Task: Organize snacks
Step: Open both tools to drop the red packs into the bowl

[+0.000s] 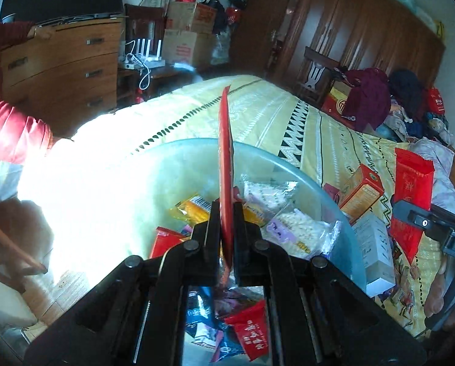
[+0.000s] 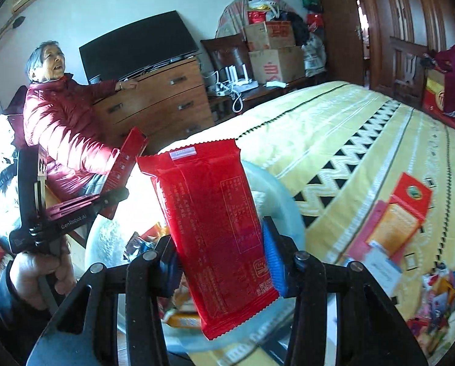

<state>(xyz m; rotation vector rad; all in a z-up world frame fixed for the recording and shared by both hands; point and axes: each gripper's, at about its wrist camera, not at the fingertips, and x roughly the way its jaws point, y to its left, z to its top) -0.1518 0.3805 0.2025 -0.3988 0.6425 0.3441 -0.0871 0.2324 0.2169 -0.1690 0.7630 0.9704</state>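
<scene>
My left gripper (image 1: 226, 213) is shut on a flat red snack packet (image 1: 225, 164), seen edge-on, held over a pale blue bowl (image 1: 334, 201) with several wrapped snacks inside. My right gripper (image 2: 218, 253) is shut on a larger red snack packet (image 2: 215, 225), held upright over the same bowl (image 2: 285, 201). The right gripper and its packet (image 1: 410, 195) show at the right of the left wrist view. The left gripper and its packet (image 2: 126, 164) show at the left of the right wrist view.
The bowl sits on a bed with a yellow patterned cover (image 2: 334, 128). Orange and white boxes (image 1: 364, 195) and loose snacks (image 2: 440, 292) lie on the bed to the right. A person in a red jacket (image 2: 59, 128) stands by a wooden dresser (image 2: 160, 103).
</scene>
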